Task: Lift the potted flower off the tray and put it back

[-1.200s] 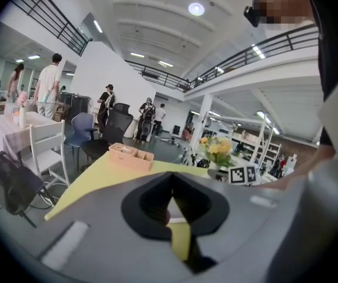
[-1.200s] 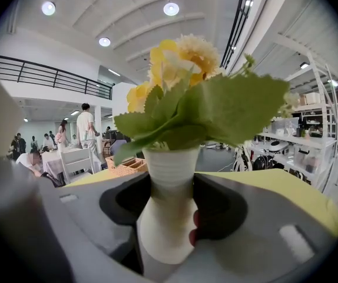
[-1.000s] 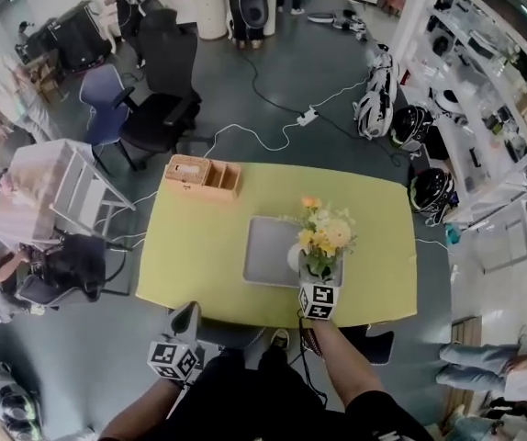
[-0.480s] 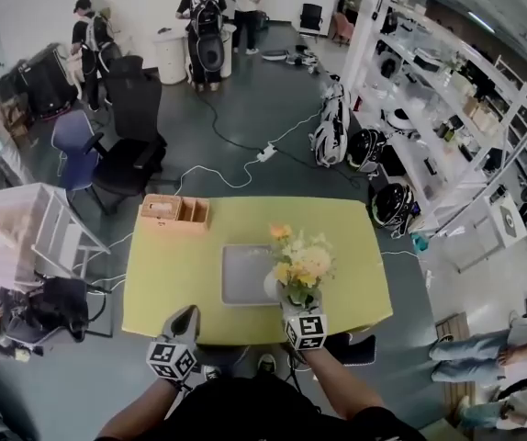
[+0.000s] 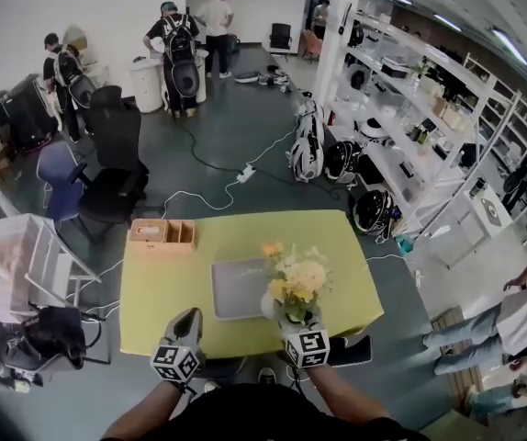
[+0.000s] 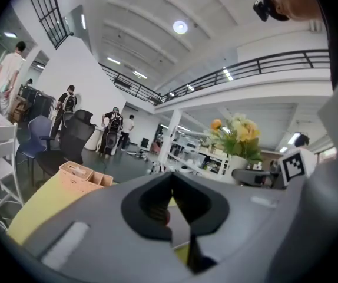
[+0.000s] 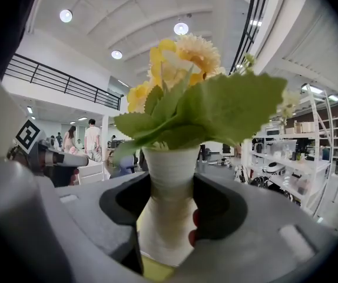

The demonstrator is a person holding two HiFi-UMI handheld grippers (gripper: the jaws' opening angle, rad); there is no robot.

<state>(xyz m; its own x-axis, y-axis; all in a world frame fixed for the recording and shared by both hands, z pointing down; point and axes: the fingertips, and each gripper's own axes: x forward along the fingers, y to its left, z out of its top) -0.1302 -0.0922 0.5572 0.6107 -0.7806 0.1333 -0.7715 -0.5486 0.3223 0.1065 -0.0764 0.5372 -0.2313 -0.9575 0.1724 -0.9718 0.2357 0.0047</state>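
Note:
The potted flower (image 5: 293, 281) has yellow and cream blooms in a white pot (image 7: 166, 208). My right gripper (image 5: 293, 320) is shut on the pot's narrow waist and holds it upright in the air, over the front right corner of the grey tray (image 5: 236, 289). The tray lies on the yellow-green table (image 5: 153, 292). In the right gripper view both pads press the pot's sides and leaves fill the top. My left gripper (image 5: 187, 324) hovers at the table's front edge, left of the tray, jaws shut on nothing. The left gripper view shows the flower (image 6: 235, 135) to its right.
A wooden box (image 5: 162, 234) with compartments stands at the table's back left corner. Office chairs (image 5: 107, 186) and cables (image 5: 236, 175) lie beyond the table. A white cart (image 5: 25, 260) is at the left, shelving (image 5: 429, 118) at the right, and people stand at the back.
My right gripper has risen with the potted flower, lifting it clear of the tray. My left gripper has risen a little. The head view has tilted up towards the room.

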